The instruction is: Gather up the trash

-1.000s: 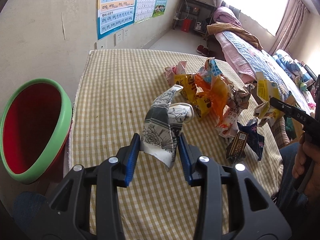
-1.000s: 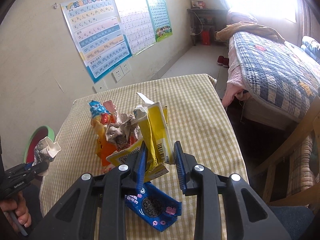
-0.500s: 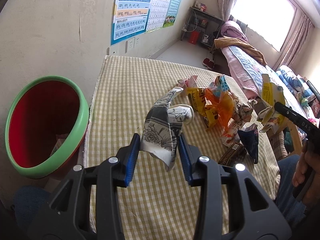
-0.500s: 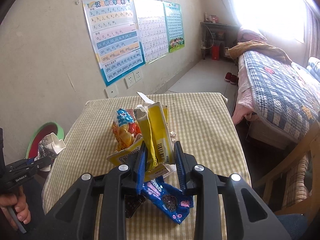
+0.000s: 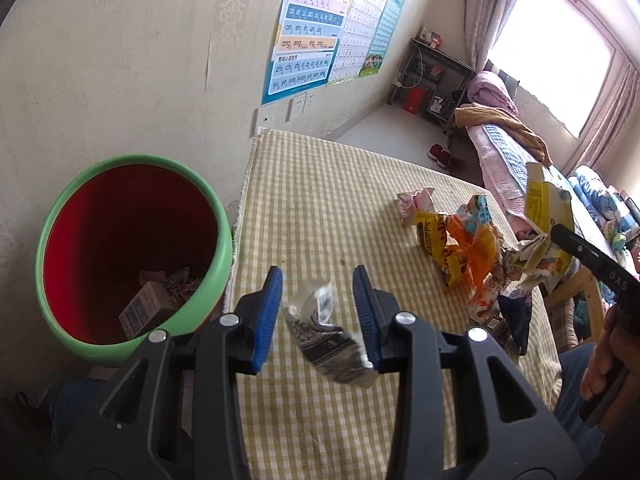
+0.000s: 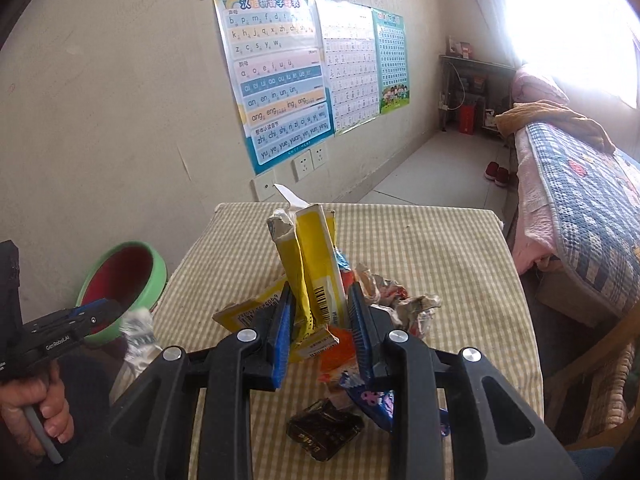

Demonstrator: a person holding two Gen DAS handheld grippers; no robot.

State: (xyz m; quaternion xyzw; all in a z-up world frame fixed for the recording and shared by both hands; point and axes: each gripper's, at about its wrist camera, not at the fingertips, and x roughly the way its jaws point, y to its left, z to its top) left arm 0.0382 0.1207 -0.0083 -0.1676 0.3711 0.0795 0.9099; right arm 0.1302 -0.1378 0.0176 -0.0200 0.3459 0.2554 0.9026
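Paper scrap (image 5: 326, 336) hangs loose between the left fingers (image 5: 266, 320), just closing yet apart, near the green bin (image 5: 216, 248) for dropping, while the right fingers (image 6: 280, 332) clamp a yellow carton (image 6: 316, 264) farther off.

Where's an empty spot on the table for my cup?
The far half of the table, toward the wall sockets, is bare, and so is the strip along the bin side. The wrapper pile crowds the near right.

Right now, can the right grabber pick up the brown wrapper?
Probably not yet. The right gripper is shut on the yellow box, so its jaws are full. The brown wrapper lies on the table just below it, likely reachable once emptied.
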